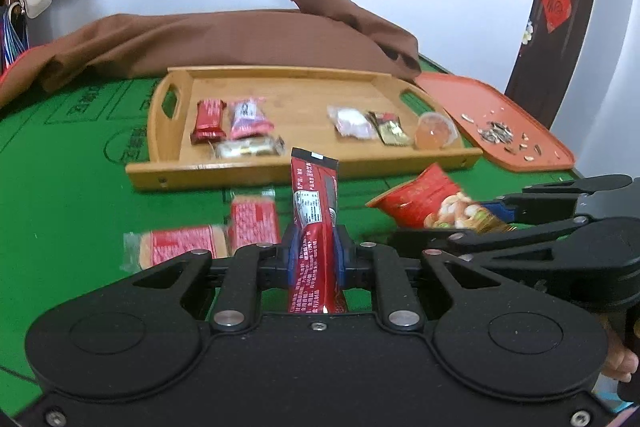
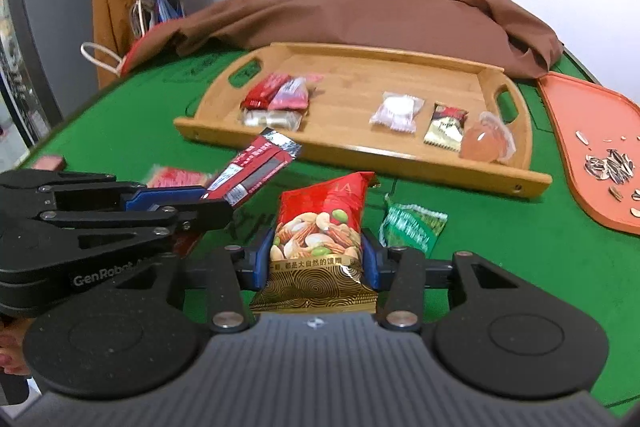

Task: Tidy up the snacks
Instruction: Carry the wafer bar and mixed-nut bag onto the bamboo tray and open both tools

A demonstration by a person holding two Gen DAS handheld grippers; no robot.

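Note:
My left gripper (image 1: 314, 253) is shut on a long red snack stick (image 1: 314, 203), which juts up and forward above the green table; the right wrist view shows the same red snack stick (image 2: 252, 175) at the left. My right gripper (image 2: 316, 259) is shut on a red and gold mixed nuts bag (image 2: 324, 223), whose blue pads press both its sides; this nuts bag (image 1: 424, 205) appears at the right in the left wrist view. Beyond both lies a wooden tray (image 1: 168, 171) (image 2: 400, 163) holding several small wrapped snacks and a jelly cup (image 2: 486, 143).
Two red-and-white snack packs (image 1: 176, 245) lie on the green table (image 1: 60, 207) under my left gripper. A green packet (image 2: 412, 227) lies right of the nuts bag. An orange tray (image 2: 580, 131) with sunflower seed shells sits at the right. Brown cloth (image 1: 240, 35) is bunched behind the wooden tray.

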